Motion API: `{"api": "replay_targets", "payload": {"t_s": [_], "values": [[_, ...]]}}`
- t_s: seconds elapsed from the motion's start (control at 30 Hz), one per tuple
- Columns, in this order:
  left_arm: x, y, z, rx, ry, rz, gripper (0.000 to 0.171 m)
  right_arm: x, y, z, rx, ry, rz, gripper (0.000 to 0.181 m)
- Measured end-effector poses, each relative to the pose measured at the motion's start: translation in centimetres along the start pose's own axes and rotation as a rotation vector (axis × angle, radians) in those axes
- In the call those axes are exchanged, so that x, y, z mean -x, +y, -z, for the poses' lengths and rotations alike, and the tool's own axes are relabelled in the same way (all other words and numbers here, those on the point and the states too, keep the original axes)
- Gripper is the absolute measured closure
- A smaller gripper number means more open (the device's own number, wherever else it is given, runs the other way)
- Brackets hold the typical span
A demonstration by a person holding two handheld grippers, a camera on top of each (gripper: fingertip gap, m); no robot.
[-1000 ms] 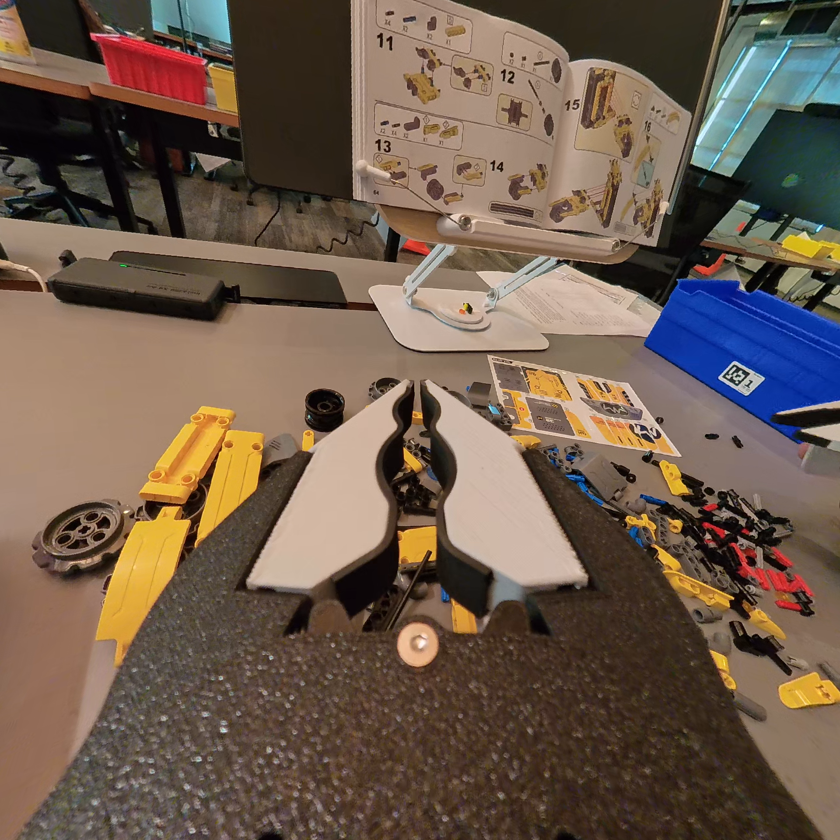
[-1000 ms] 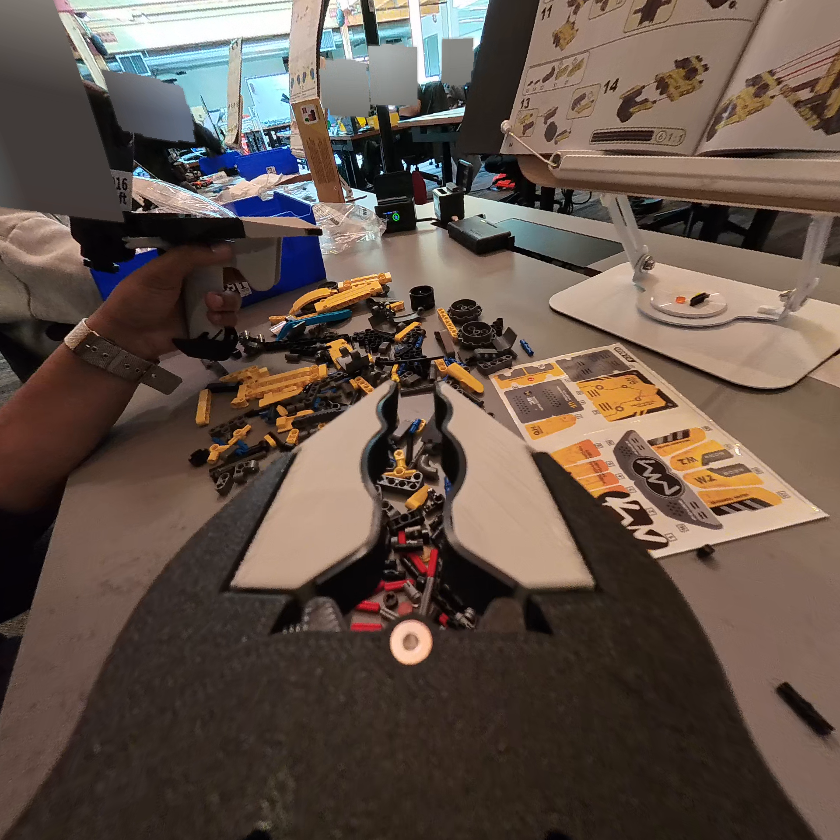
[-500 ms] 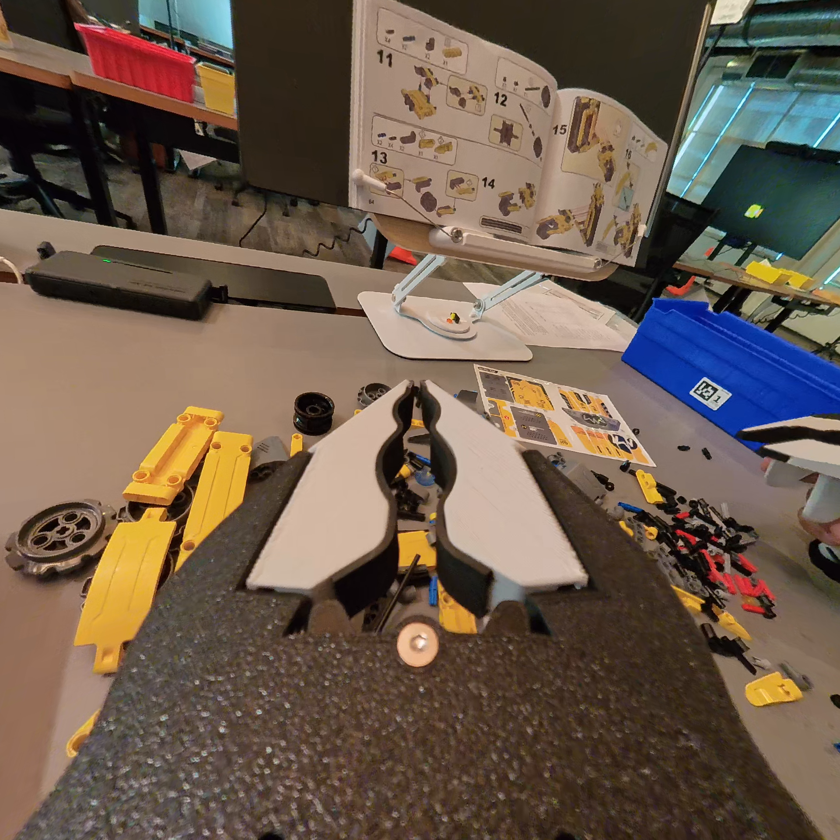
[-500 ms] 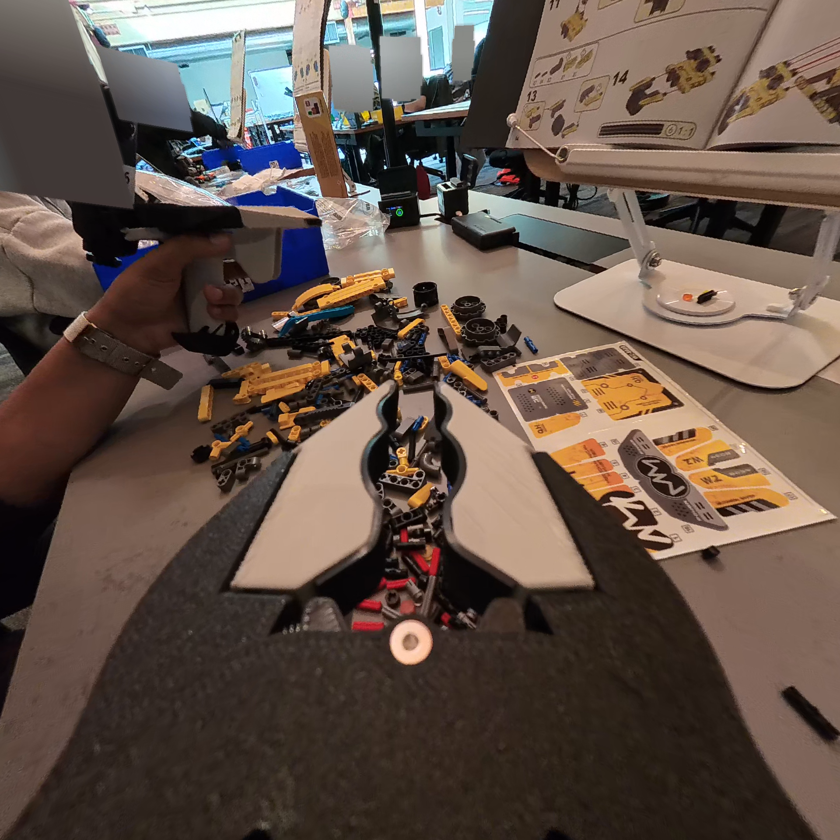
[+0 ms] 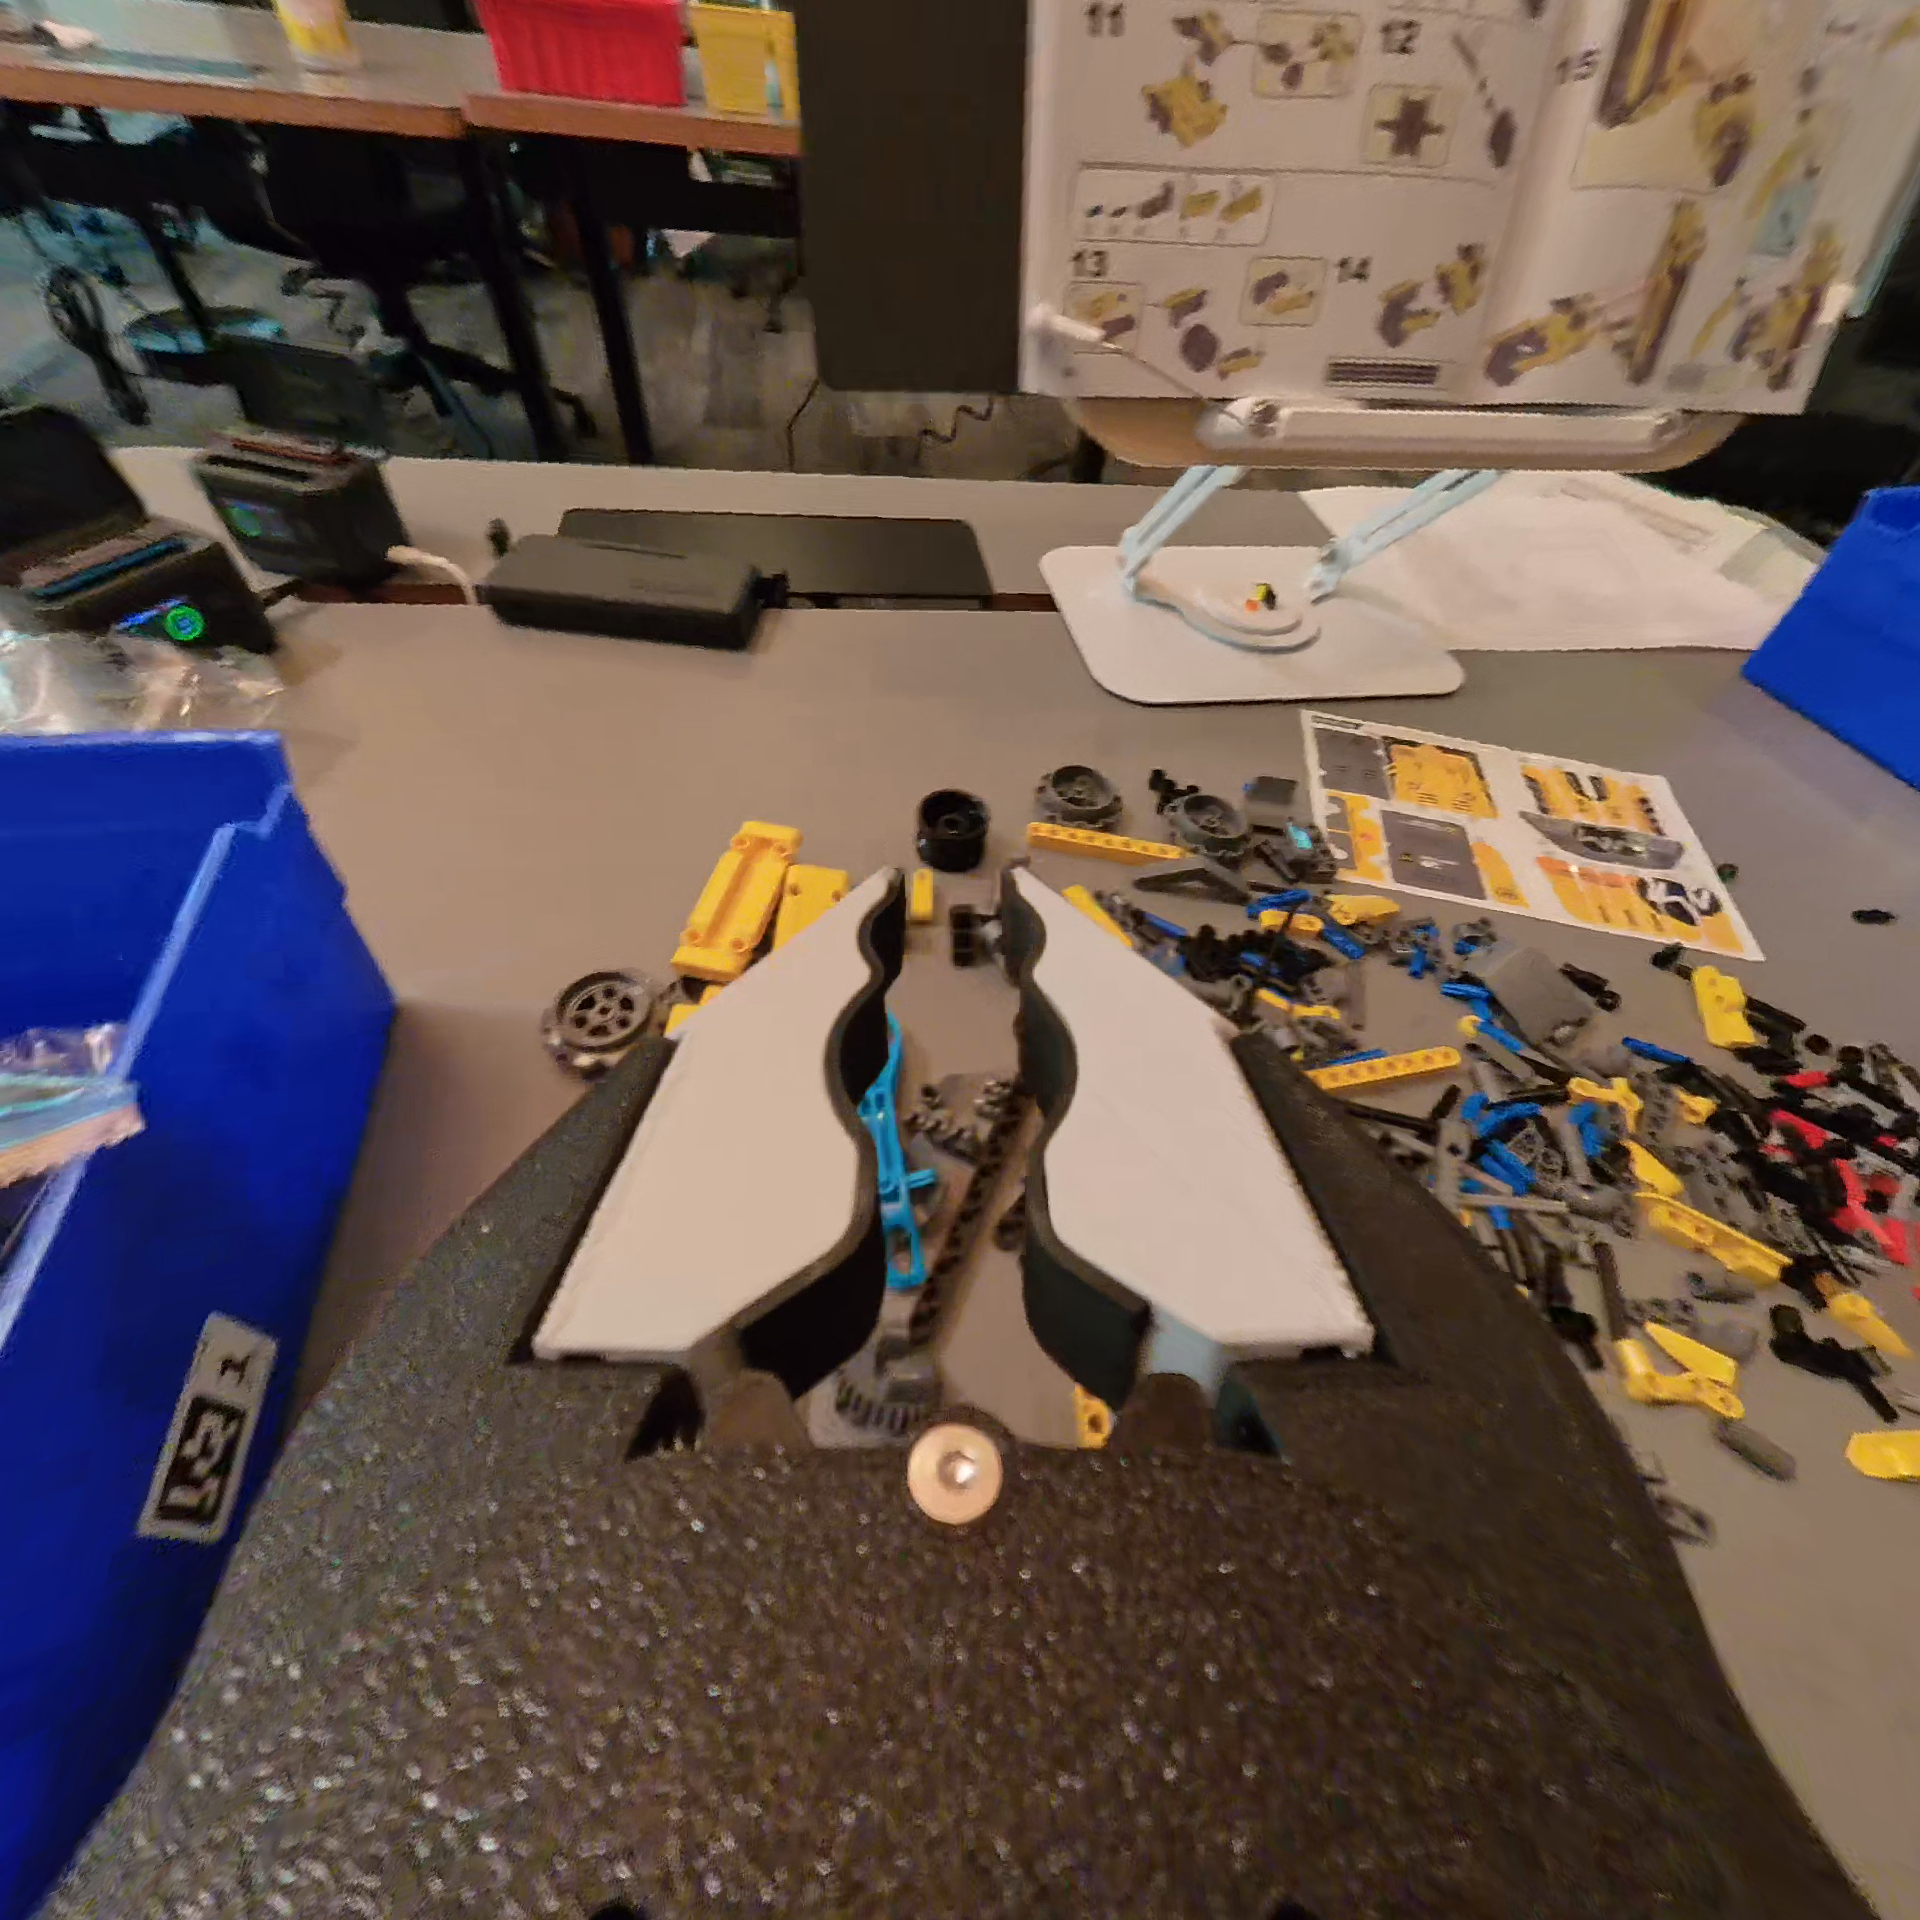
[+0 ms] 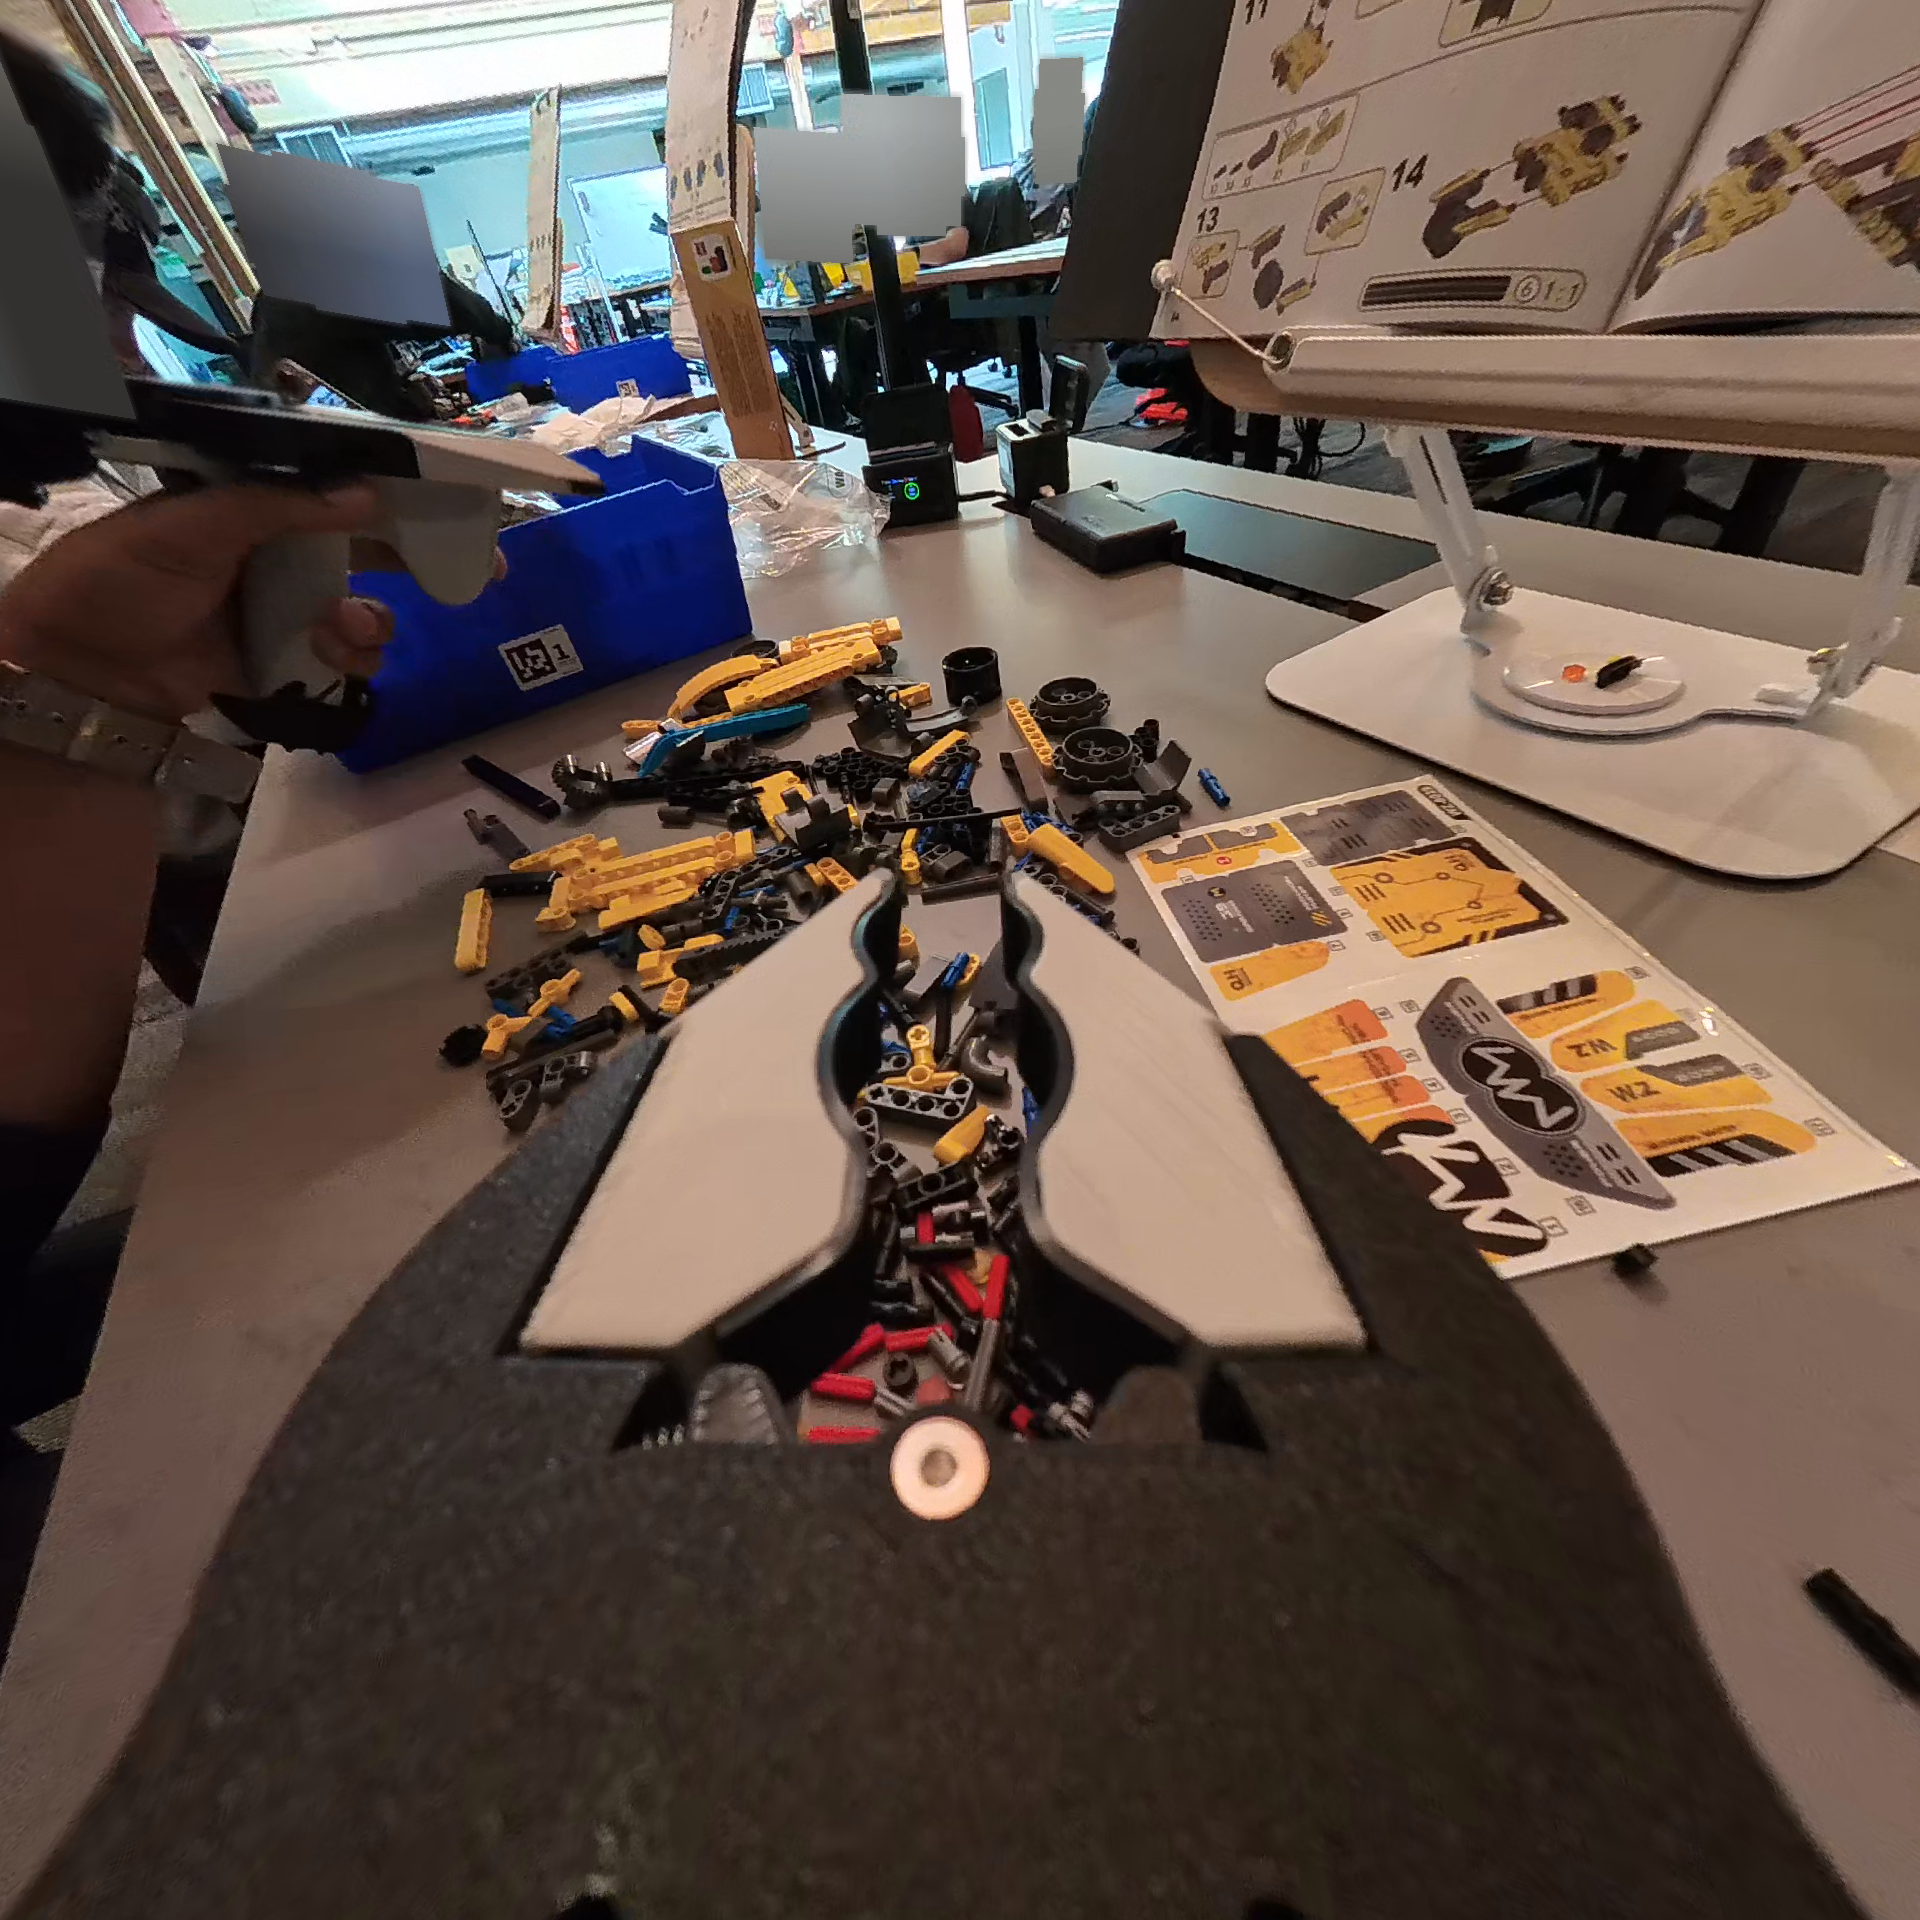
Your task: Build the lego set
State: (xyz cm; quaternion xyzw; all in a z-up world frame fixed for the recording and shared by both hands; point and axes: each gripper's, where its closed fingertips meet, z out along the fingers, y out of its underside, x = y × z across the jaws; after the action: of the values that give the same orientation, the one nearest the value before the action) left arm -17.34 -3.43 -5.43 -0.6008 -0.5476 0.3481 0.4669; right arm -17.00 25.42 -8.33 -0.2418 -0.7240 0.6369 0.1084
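Both grippers hover empty, fingers apart, over the brick pile (image 6: pixel 831 862): the left gripper (image 5: pixel 951 883) above a blue strut (image 5: pixel 894 1153), the right gripper (image 6: pixel 940 888) beside the sticker sheet (image 6: pixel 1455 997). Only the right wrist view shows the hand (image 6: pixel 177 603) gripping the left tool, near the blue bin (image 6: pixel 613 592).

table (image 5: pixel 644 748): matt grey | bricks (image 6: pixel 665 873): glossy plastic | sticker sheet (image 6: pixel 1455 997): shiny paper | bin (image 5: pixel 208 1039): smooth plastic

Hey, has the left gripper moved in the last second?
Yes. The left gripper has swung to its own left: the book stand slid rightward in its view, and a blue bin now fills the left edge. Its fingers also opened wider.
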Motion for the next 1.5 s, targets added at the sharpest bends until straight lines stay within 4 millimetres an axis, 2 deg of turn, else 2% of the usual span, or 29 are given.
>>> {"api": "replay_targets", "payload": {"t_s": [0.1,0.2,0.37,0.5,0.73,0.9,1.07,1.23,1.33,1.5], "values": [[1.1,2.2,-0.3,0.099,0.01,0.024,0.146,0.0,0.0,0.0,-0.002,-0.004,-0.008,0.164],[3.1,3.6,-0.8,0.159,-0.085,0.01,0.142,-0.1,0.2,-0.1,0.007,0.005,-0.003,0.164],[4.0,4.6,-1.7,0.187,-0.114,0.024,0.14,-0.5,0.5,-0.1,0.014,0.018,-0.006,0.164],[5.6,5.6,-2.4,0.195,-0.155,0.115,0.139,-0.8,0.6,-0.1,0.014,0.02,-0.019,0.164],[5.9,5.9,-2.6,0.204,-0.157,0.098,0.139,-0.9,0.6,-0.1,0.014,0.021,-0.02,0.164],[3.2,4.7,-3.1,0.165,-0.064,0.095,0.139,-0.8,0.6,-0.1,0.013,0.019,-0.018,0.165],[-1.1,3.3,-4.0,0.111,0.072,0.038,0.138,-0.7,0.4,0.0,0.008,0.019,-0.014,0.165],[-5.6,2.9,-4.9,0.085,0.238,0.014,0.138,-0.6,0.4,-0.1,0.013,0.017,-0.006,0.164],[-7.8,3.3,-5.1,0.108,0.321,-0.019,0.138,-0.5,0.4,-0.1,0.019,0.019,0.003,0.164],[-8.8,6.1,-5.4,0.248,0.362,-0.081,0.138,-0.4,0.6,-0.2,0.027,0.019,0.008,0.164]]}}
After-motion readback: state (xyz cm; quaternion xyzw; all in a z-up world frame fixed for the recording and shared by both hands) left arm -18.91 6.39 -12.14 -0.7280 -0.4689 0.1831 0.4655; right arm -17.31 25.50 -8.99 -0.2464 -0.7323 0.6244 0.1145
